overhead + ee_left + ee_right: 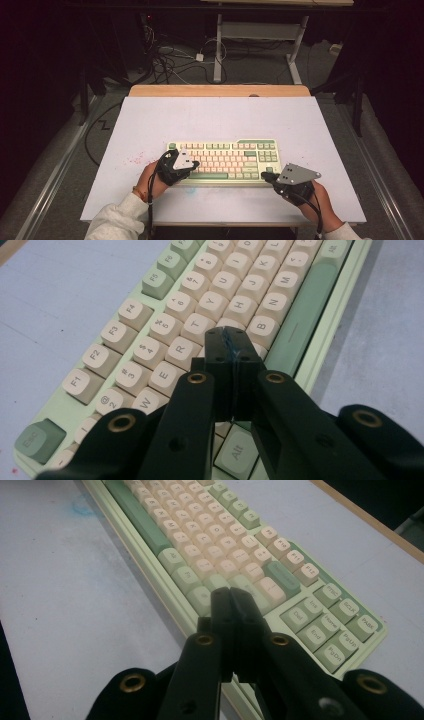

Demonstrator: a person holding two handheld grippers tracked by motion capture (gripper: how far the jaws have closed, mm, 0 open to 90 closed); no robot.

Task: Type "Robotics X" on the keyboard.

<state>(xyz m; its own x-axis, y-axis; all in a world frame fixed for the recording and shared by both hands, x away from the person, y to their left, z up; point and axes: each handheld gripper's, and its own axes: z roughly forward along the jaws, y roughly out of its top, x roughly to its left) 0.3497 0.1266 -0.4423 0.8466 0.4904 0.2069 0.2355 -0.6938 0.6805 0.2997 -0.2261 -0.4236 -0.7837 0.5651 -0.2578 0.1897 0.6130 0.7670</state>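
Observation:
A green and cream keyboard [225,160] lies at the middle of the white table top [210,120]. My left gripper [195,163] is shut and empty, and its tips hover over the keyboard's left letter keys. In the left gripper view the closed jaws end at the left gripper's tip [226,335], just above the cream keys [200,305] near the green space bar [305,315]. My right gripper [264,175] is shut with nothing in it, at the keyboard's front right corner. The right gripper's tip [231,594] sits over the green bottom-row keys [200,594].
A wooden strip [220,90] runs along the table's far edge. Behind it stand a desk frame [260,45] and loose cables [170,60] on the floor. Faint red specks [132,161] mark the board left of the keyboard, with bare board all around.

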